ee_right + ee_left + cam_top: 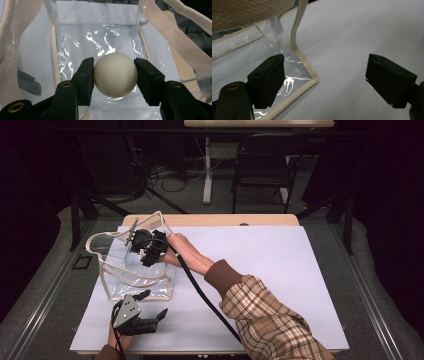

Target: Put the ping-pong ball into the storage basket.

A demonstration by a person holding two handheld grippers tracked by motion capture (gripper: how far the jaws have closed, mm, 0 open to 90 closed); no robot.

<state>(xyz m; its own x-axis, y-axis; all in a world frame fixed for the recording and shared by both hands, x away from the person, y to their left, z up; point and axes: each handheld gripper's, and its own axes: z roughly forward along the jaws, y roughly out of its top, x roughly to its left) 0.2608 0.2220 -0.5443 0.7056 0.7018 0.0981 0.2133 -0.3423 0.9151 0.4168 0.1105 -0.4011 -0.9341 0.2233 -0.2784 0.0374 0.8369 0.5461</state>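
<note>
So nearest the front edge of the desk (pixel 280 270), over toward the left corner, the left tongs (pixel 152 307) sit with jaws spread wide and nothing between them, parked just beside the near bottom corner of the clear tote bag (pixel 117 270), not gripping it as far as I can tell. A bit further back, the right tongs (pixel 148 254) are down in the open mouth of the bag, clamped on a white ball (pixel 115 74), one jaw on each side. The ball looks to be hanging above the bag's floor, not resting on it. So I'd say the pick-up and carry are done, and what's left is letting the ball go inside and pulling the tongs back out past the webbing handles (pixel 172 30).
</note>
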